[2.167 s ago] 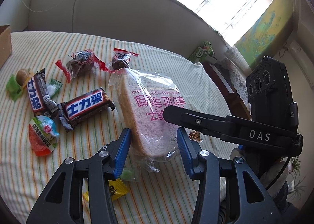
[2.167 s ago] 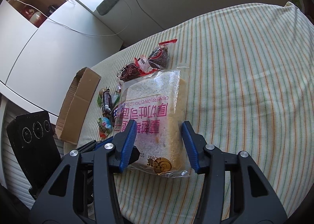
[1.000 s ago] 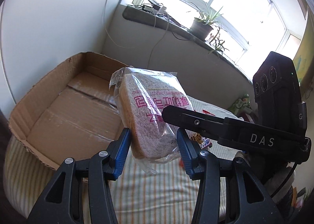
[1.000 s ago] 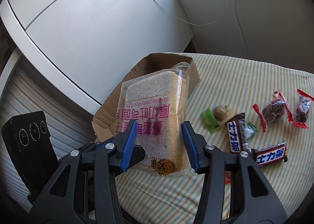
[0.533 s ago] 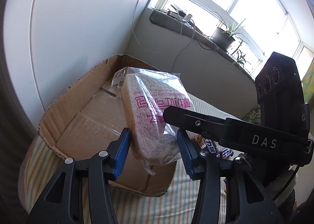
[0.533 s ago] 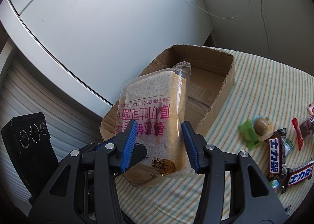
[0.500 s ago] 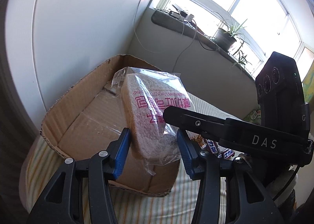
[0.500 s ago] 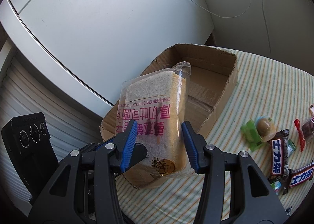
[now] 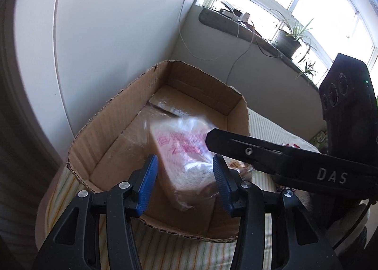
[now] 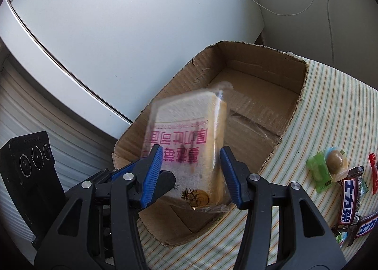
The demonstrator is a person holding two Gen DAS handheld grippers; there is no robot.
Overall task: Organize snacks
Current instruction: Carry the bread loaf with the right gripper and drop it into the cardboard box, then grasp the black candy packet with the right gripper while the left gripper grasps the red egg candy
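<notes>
A bag of sliced bread (image 9: 186,158) with pink print is blurred with motion over the open cardboard box (image 9: 132,114). It is also in the right wrist view (image 10: 189,149), above the box (image 10: 267,76). My left gripper (image 9: 184,180) has its blue pads wide apart on either side of the bag and does not press it. My right gripper (image 10: 191,173) is likewise open around the bag, its pads clear of the sides. The bag tilts down into the box.
The box sits at the edge of a striped tablecloth (image 10: 330,114) beside a white cabinet wall (image 10: 118,33). Loose snacks lie to the right: a green sweet (image 10: 319,173), a round brown one (image 10: 335,161) and chocolate bars (image 10: 349,201).
Both grippers have opened and let go of the bread bag. It is dropping toward the box floor, blurred, where it was held still and sharp half a second ago.
</notes>
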